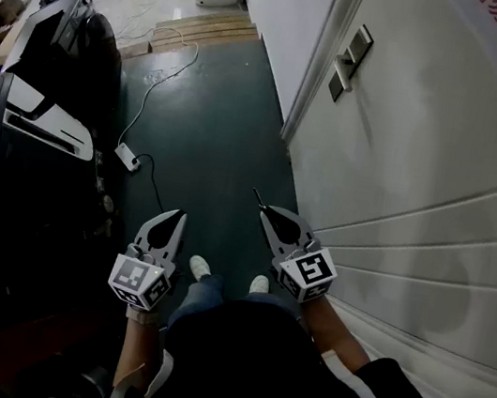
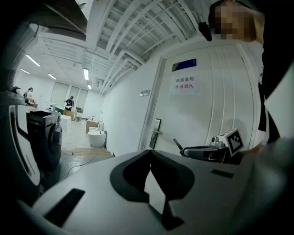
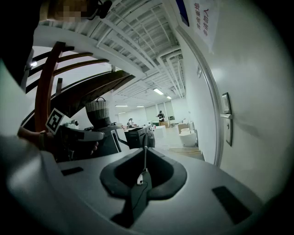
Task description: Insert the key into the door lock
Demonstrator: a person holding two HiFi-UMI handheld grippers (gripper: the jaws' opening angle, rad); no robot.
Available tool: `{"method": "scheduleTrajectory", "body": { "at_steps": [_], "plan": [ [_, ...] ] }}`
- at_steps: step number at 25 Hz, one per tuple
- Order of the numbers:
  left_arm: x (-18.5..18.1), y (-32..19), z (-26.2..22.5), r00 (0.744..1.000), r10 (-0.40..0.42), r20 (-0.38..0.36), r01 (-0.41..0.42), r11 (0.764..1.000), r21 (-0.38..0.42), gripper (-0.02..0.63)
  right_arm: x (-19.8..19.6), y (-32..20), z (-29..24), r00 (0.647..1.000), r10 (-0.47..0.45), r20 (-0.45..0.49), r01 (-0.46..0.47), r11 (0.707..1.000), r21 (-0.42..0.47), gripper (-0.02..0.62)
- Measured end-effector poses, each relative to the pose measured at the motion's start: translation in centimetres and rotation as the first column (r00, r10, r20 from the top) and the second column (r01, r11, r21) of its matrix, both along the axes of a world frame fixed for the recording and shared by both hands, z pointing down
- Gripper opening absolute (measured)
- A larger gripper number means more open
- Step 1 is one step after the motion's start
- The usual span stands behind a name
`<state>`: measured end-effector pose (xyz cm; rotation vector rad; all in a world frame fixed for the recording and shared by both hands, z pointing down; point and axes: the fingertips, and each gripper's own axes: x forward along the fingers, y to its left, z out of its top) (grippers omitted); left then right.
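Beside a white door (image 1: 427, 158): right gripper (image 1: 268, 212) clenched on a thin key (image 1: 258, 196), pointing along the door, well short of the lock (image 1: 349, 63). Farther from the door, left gripper (image 1: 176, 219) closed on nothing. Open dark floor (image 1: 213, 130) between door and black machines (image 1: 40, 138). Seen only from the left gripper: a sign (image 2: 184, 83) higher on the door than the lock. Seen only from the right gripper: key standing straight between the jaws.
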<state>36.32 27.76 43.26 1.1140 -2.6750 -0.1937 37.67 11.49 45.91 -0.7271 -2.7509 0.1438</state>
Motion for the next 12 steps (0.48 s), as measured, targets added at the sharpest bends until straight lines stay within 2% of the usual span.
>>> {"method": "scheduleTrajectory", "body": {
  "at_steps": [5,12],
  "plan": [
    [0.7,0.7,-0.7,1.0,-0.006,0.011,0.006,1.0,0.002,0.008,0.6,0.4,-1.2,1.0,0.002,0.024,-0.002,1.0,0.002,0.034],
    [-1.6,5.1,-1.0,0.999,-0.017,0.03,0.016,0.999,0.029,0.008,-2.0,4.2,-1.6,0.999,-0.004,0.032,0.005,1.0,-0.023,0.034]
  ]
}}
